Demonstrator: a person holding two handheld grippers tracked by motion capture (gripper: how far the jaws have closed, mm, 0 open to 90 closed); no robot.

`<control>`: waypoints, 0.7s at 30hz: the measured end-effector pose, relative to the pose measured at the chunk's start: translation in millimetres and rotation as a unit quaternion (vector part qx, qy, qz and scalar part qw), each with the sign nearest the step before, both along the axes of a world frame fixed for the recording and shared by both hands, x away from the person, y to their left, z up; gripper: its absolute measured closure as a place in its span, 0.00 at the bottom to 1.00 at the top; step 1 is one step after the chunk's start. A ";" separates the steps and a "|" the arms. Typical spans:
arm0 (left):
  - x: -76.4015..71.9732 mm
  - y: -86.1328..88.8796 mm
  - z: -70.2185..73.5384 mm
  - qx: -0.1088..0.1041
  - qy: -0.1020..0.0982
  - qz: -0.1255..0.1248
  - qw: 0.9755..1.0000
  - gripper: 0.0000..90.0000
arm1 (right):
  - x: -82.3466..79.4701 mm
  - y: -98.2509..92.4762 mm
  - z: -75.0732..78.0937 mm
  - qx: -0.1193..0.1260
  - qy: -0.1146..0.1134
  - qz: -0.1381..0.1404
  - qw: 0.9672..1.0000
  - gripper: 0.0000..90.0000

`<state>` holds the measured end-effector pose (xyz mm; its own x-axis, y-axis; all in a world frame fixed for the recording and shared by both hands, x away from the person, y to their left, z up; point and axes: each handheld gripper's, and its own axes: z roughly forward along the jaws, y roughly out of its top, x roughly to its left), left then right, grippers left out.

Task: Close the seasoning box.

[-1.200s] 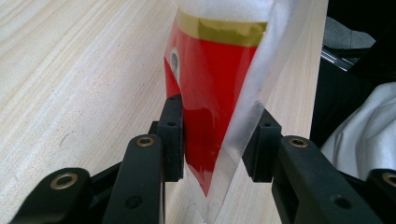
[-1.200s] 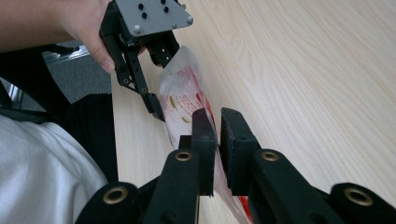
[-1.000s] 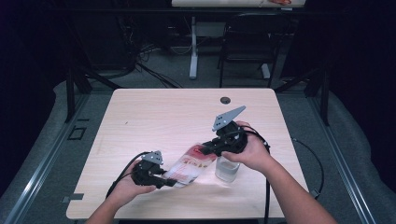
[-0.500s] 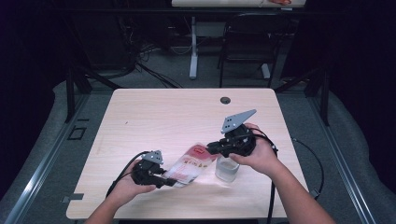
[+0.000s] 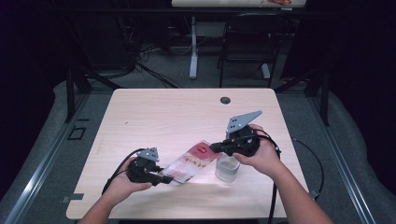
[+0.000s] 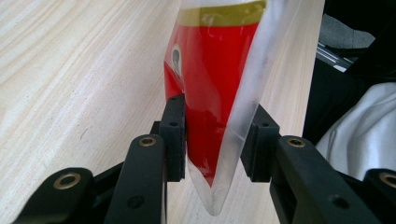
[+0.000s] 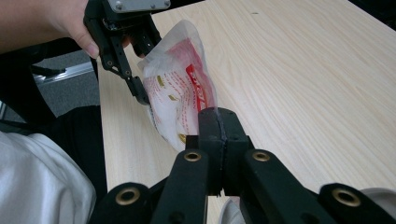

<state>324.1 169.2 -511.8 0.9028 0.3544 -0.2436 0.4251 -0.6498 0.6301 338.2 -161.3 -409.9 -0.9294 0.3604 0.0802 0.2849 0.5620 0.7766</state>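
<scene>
Compared with a second ago, the right gripper point(image 5: 215, 148) has drawn its jaws together on the upper edge of the clear plastic pouch with red and gold print point(image 5: 189, 162), while the left gripper point(image 5: 169, 178) has hardly shifted. From the high view, the pouch stretches slantwise between the two tools above the pale wooden table point(image 5: 154, 116), and a small clear plastic cup point(image 5: 227, 169) stands on the table just under the right hand point(image 5: 261, 156).

Seen in the left gripper view, the two black pads press the pouch's point(image 6: 219, 93) lower end from both sides, holding it edge-on over the table point(image 6: 70, 70).

Over in the right gripper view, the jaws are pressed tight with a thin edge of the pouch point(image 7: 180, 100) pinched between them; farther off, the left gripper point(image 7: 142, 95) clamps the other end.
</scene>
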 end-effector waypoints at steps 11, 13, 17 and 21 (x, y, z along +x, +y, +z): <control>-0.8 3.5 13.8 0.008 0.000 0.001 1.000 0.75 | -2.2 -9.6 -5.8 0.037 0.005 -0.012 0.999 1.00; -0.5 3.7 14.9 0.005 0.002 -0.001 1.000 0.75 | -2.7 -11.0 -6.7 0.041 0.005 -0.014 0.999 1.00; -0.5 4.0 19.1 0.011 0.001 0.001 1.000 0.75 | -3.7 -13.2 -9.4 0.053 0.005 -0.019 0.998 1.00; -1.4 4.0 23.9 0.016 -0.003 0.003 1.000 0.75 | -5.4 -14.2 -10.1 0.058 -0.002 -0.023 0.998 1.00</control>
